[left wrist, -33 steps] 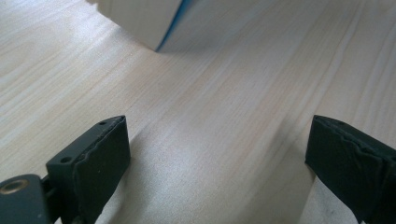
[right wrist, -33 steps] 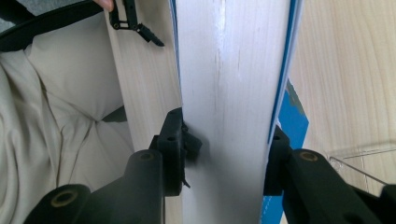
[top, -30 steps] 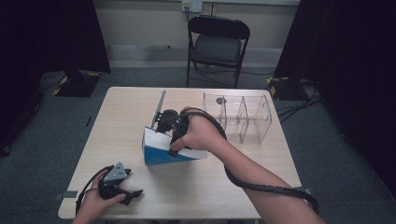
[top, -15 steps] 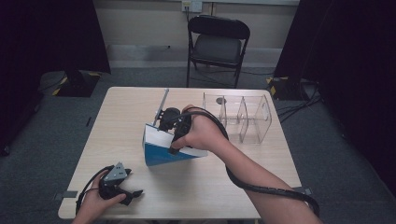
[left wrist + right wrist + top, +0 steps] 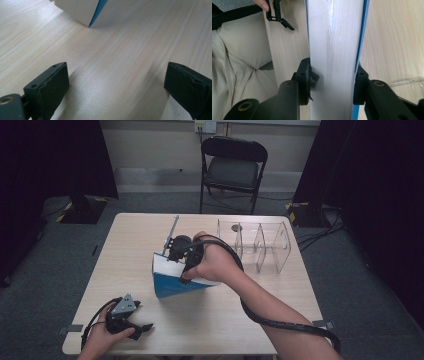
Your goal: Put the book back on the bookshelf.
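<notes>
The right gripper (image 5: 176, 251) is clamped on the top edge of a blue and white box (image 5: 172, 282) that stands near the middle of the table (image 5: 135, 235), tipped so its top leans to the far left. In the right gripper view the two black jaws press on either side of the box's white face (image 5: 332, 50), with a thin blue edge showing along the right. The right hand (image 5: 212, 262) wraps over the gripper, and its cable loops back along the forearm toward the near right edge.

The left gripper (image 5: 142, 327) rests low at the near left corner of the table, held in the left hand (image 5: 102, 337), well apart from the box. In the left gripper view its jaws stand wide apart with nothing between them, bare wood under them, and the corner of the box (image 5: 82, 12) at the far top.

To the right of the box, on the far right part of the table, sits a clear organizer (image 5: 260, 245) with several compartments. A black chair (image 5: 232, 167) stands beyond the far edge of the table.
</notes>
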A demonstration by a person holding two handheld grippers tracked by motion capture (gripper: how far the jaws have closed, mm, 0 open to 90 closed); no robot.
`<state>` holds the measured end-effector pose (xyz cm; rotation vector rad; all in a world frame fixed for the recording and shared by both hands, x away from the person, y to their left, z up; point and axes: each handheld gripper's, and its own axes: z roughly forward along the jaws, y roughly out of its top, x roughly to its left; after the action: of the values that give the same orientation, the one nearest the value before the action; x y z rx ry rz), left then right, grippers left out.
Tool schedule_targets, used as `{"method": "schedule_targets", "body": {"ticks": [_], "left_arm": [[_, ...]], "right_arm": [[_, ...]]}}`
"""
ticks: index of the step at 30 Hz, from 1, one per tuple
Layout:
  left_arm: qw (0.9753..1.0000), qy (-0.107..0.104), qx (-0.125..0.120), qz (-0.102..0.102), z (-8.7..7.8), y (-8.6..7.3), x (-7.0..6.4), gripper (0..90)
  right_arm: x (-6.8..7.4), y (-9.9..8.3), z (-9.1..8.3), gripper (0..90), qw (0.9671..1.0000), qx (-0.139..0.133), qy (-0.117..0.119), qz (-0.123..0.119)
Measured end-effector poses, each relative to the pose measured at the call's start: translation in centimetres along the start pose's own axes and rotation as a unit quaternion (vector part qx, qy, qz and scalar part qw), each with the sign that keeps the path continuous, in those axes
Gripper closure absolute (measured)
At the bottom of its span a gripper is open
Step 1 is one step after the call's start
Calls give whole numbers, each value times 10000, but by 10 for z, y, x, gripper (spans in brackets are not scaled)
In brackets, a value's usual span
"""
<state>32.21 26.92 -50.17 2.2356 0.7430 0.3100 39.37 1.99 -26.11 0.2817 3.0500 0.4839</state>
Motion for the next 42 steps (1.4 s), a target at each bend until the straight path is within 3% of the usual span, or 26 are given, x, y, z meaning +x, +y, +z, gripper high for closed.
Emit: {"method": "schedule_targets", "body": {"ticks": [21,42], "left_arm": [[10000,10,6,-7,0,0,0,50],[10000,9,8,-3,0,0,0,50]], "right_arm": [[-5,5,0,598,9998,-165,-92,-17],[-22,15,-1,580,9992,-358,-163,-47]]}}
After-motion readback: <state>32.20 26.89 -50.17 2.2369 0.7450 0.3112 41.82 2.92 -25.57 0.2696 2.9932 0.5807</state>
